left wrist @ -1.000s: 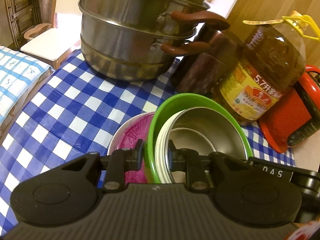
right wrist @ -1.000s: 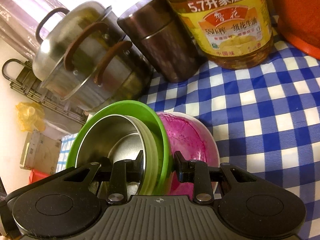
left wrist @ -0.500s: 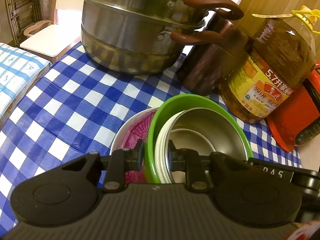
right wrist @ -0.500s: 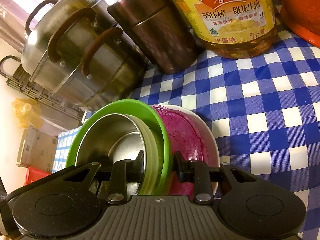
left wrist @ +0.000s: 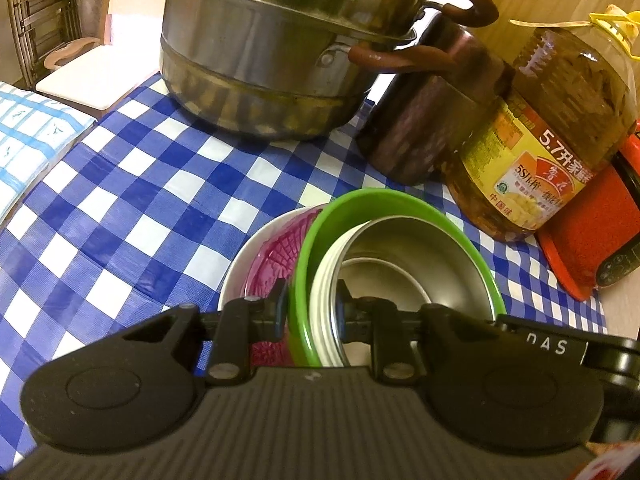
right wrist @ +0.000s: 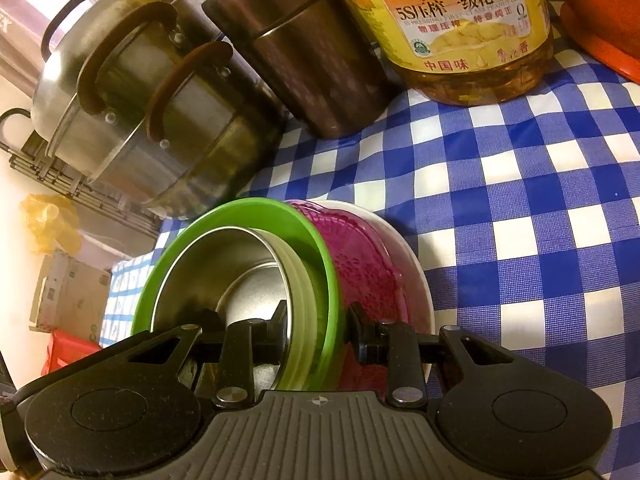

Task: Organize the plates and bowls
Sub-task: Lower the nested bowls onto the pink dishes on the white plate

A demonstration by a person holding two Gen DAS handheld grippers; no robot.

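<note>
A green-rimmed steel bowl [left wrist: 404,252] sits nested in a magenta bowl [left wrist: 266,244] inside a white bowl [left wrist: 240,264], above the blue checked tablecloth. My left gripper [left wrist: 310,312] is shut on the green bowl's near rim. In the right wrist view my right gripper [right wrist: 318,330] is shut on the opposite rim of the same green bowl [right wrist: 240,216], with the magenta bowl [right wrist: 360,264] and white bowl [right wrist: 416,272] to its right. Whether the stack rests on the cloth is hidden.
A stacked steel steamer pot [left wrist: 276,64] stands at the back, a brown metal canister [left wrist: 432,116] beside it, then a large oil bottle [left wrist: 548,140] and a red appliance [left wrist: 588,236]. Checked cloth [left wrist: 120,208] lies left of the bowls. The table's left edge is near.
Both grippers and the bowl stack have moved forward toward the pot, canister and oil bottle, which now look closer. The grips are unchanged.
</note>
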